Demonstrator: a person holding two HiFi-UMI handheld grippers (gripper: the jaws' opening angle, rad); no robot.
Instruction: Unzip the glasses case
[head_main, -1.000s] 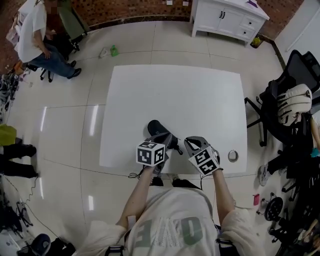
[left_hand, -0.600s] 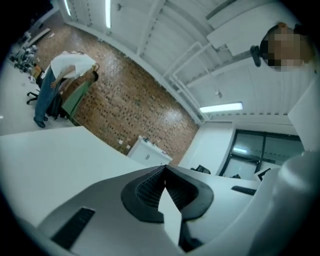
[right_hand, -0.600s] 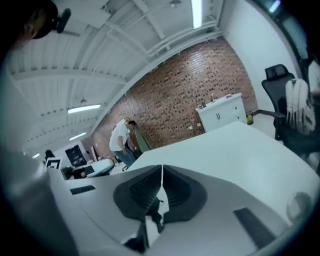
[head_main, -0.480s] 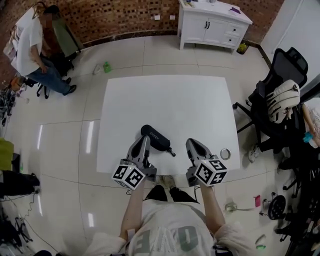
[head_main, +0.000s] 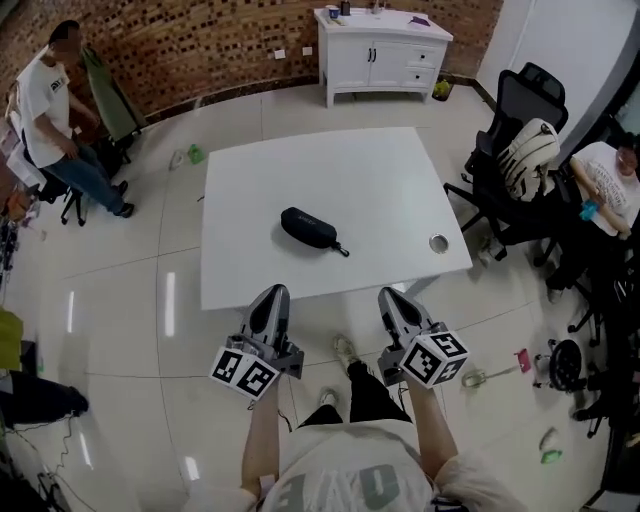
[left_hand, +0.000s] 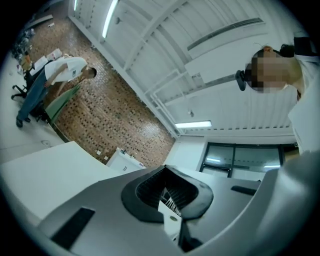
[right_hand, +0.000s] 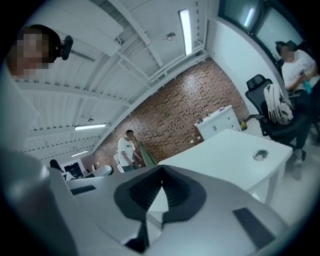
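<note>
Glasses case (head_main: 309, 229) closed on the table (head_main: 340, 170), both tongs clear of it.
The black case lay near the middle of the white top, its pull tab pointing toward a round metal port (head_main: 438, 243). The left gripper (head_main: 272, 293) and right gripper (head_main: 392, 297) hovered off the near edge, well apart from the case, each with its jaws together on nothing.

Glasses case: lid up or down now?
Down: the glasses case lies on the table as one closed dark oval, nothing raised. Whether its zip is undone is too small to tell.
</note>
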